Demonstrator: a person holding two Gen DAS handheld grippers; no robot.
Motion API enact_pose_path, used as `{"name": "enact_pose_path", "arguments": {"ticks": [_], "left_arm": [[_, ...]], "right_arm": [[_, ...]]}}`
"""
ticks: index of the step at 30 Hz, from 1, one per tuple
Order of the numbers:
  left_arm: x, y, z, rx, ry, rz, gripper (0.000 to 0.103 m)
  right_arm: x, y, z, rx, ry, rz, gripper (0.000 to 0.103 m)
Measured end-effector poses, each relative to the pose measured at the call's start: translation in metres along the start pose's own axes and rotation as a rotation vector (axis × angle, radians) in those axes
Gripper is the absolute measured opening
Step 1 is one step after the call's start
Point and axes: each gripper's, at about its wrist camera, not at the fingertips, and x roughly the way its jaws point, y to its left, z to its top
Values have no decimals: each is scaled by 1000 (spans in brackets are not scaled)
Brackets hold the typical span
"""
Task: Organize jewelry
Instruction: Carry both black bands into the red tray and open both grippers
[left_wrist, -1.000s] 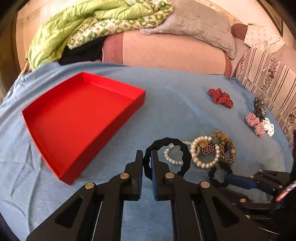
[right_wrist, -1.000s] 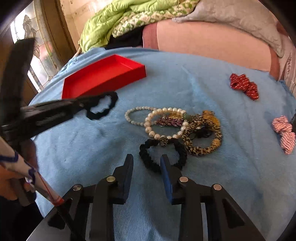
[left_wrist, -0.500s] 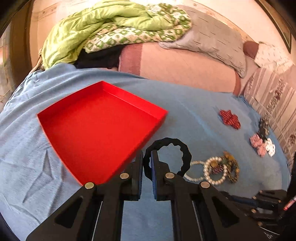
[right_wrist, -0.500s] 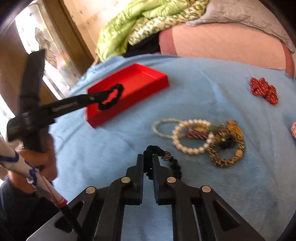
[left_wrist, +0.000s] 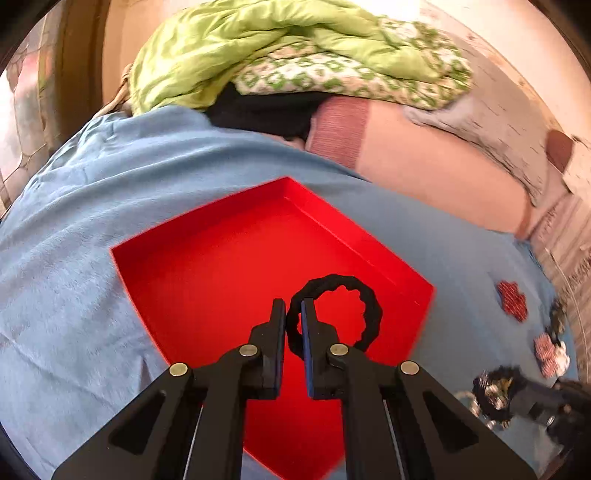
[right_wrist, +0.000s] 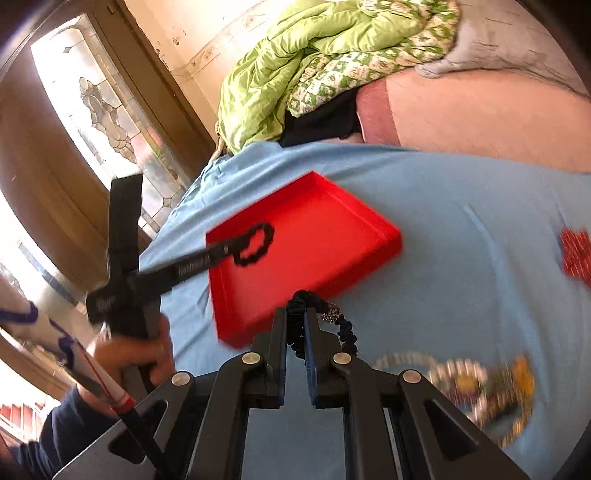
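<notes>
My left gripper (left_wrist: 293, 314) pinches a black ruffled hair tie (left_wrist: 334, 314) over the shallow red tray (left_wrist: 207, 266); my right gripper (right_wrist: 294, 325) clamps a black beaded scrunchie (right_wrist: 334, 317).

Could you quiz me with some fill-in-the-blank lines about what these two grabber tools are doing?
1. The left gripper holds a black ring above the ____ tray.
2. The right gripper pinches a ____ scrunchie bearing a sparkly bead.
3. Everything lies on a ____ sheet.

Missing words: red; black; blue
</notes>
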Motion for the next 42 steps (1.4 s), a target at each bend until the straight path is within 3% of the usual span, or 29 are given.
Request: {"name": "enact_pose_path", "arguments": {"ticks": [11, 20, 23, 25, 26, 27, 35, 42], "left_arm": [[47, 47, 29, -115, 55, 27, 8], [69, 60, 25, -148, 95, 67, 11], [69, 58, 26, -144, 89, 66, 24], [66, 56, 27, -136, 75, 86, 47], [64, 57, 27, -139, 62, 100, 67], [61, 58, 26, -145, 42, 116, 70], [58, 57, 19, -126, 62, 132, 70], [42, 59, 13, -120, 40, 144, 69]], "right_arm": [[119, 6, 85, 45, 51, -8, 10], [194, -2, 112, 45, 84, -97, 12], [203, -7, 112, 59, 84, -122, 19], [203, -9, 109, 59, 79, -134, 32], [202, -10, 106, 59, 78, -138, 40], [202, -11, 103, 60, 78, -146, 42], [197, -5, 75, 7, 116, -228, 42], [181, 10, 51, -51, 92, -215, 42]]}}
